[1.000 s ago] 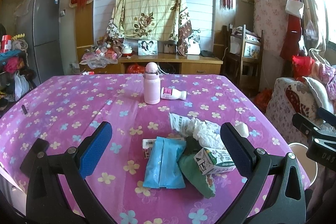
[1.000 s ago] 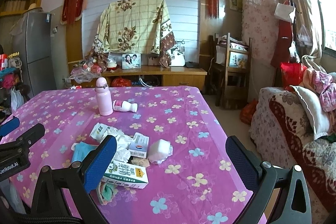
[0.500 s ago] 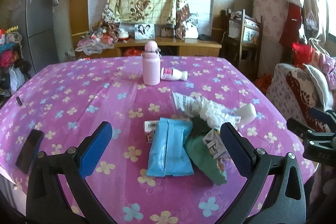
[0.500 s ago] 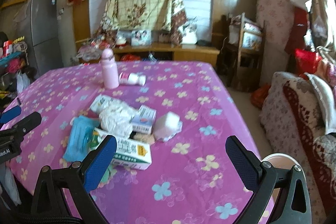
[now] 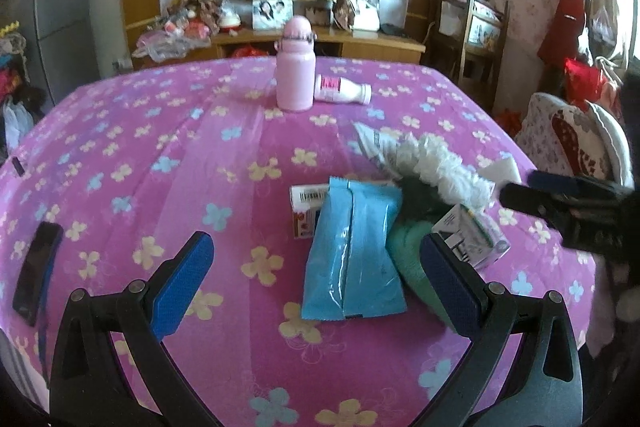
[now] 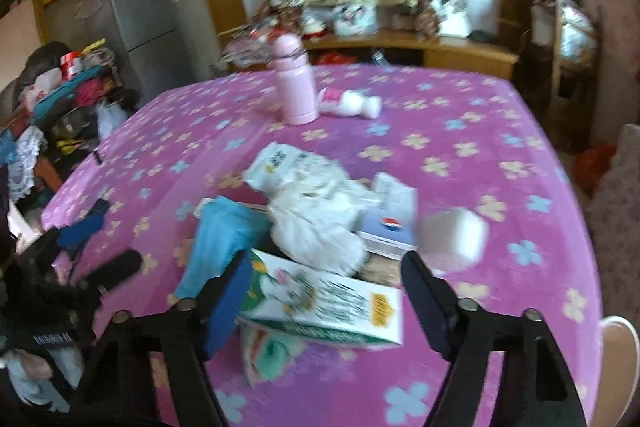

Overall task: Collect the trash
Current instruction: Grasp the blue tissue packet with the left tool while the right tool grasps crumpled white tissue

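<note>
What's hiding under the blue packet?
A small white box with a barcode pokes out from under the blue packet, and green cloth lies tucked beside its edge. How far either runs underneath is covered.

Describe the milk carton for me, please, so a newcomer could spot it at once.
On the pink flowered tablecloth, find the trash pile nearest the right claw. The milk carton lies at its front: a white and green box on its side, the pile's only long printed carton.
</note>
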Demonstrator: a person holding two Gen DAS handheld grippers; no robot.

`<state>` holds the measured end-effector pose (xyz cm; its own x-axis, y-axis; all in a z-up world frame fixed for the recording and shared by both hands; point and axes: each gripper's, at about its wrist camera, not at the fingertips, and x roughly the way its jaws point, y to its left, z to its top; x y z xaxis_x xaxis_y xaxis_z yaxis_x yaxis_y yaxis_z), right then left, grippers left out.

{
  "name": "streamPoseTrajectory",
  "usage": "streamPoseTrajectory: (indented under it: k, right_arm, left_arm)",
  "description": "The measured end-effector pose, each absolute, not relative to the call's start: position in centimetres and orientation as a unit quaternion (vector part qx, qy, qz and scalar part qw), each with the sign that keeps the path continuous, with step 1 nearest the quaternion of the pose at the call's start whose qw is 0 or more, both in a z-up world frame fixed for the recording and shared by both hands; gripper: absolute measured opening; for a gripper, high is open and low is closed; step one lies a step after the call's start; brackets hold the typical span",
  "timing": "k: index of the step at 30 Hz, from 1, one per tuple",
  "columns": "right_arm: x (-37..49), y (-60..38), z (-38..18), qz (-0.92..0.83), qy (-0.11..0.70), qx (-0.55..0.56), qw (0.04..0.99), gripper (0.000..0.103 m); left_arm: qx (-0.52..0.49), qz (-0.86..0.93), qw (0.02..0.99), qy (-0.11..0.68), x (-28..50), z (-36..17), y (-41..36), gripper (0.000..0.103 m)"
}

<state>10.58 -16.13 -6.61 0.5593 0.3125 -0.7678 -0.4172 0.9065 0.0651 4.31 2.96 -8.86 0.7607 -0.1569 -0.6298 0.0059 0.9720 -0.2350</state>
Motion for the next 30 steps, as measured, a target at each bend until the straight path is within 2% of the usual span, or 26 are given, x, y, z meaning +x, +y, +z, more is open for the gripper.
streamPoseTrajectory:
  k: [4, 6, 8, 11, 12, 17, 18, 24, 30]
  right_arm:
    - [13.5, -14.4, -8.4, 0.222, 0.452, -0.064, 0.862, 0.061]
    - [14.5, -14.0, -9.4, 0.226, 0.464, -0.064, 0.854, 0.046]
    - [15.1, -14.0, -10.0, 0.234, 0.476, -0.055, 0.846, 0.039]
    - [15.4, -14.5, -10.8, 0.239, 0.484, -0.046, 0.841, 0.024]
    - [15.2, -14.9, -10.8, 0.239, 0.484, -0.042, 0.841, 0.022]
    - [13.8, -16.9, -9.2, 0.245, 0.460, -0.017, 0.853, 0.018]
    - [13.5, -17.5, -8.7, 0.246, 0.455, -0.009, 0.856, 0.018]
    - [11.7, -20.9, -5.5, 0.248, 0.427, 0.031, 0.869, 0.018]
    - [9.2, -23.1, -3.5, 0.241, 0.410, 0.025, 0.879, 0.018]
  left_arm:
    - [-0.110, -0.060, 0.920, 0.371, 5.7, -10.4, 2.7, 0.098]
    - [-0.111, -0.063, 0.915, 0.384, 6.6, -11.1, 2.6, 0.098]
    - [-0.118, -0.072, 0.908, 0.396, 7.5, -11.9, 2.4, 0.096]
    - [-0.130, -0.089, 0.893, 0.421, 8.8, -12.9, 2.1, 0.085]
    - [-0.135, -0.098, 0.887, 0.431, 9.3, -13.4, 1.9, 0.079]
    - [-0.148, -0.126, 0.879, 0.435, 9.2, -13.0, 1.1, 0.057]
    - [-0.145, -0.129, 0.879, 0.435, 9.2, -12.8, 1.1, 0.050]
    - [-0.138, -0.142, 0.882, 0.428, 7.0, -10.6, 2.1, 0.046]
    - [-0.125, -0.143, 0.890, 0.414, 5.8, -7.6, 3.5, 0.046]
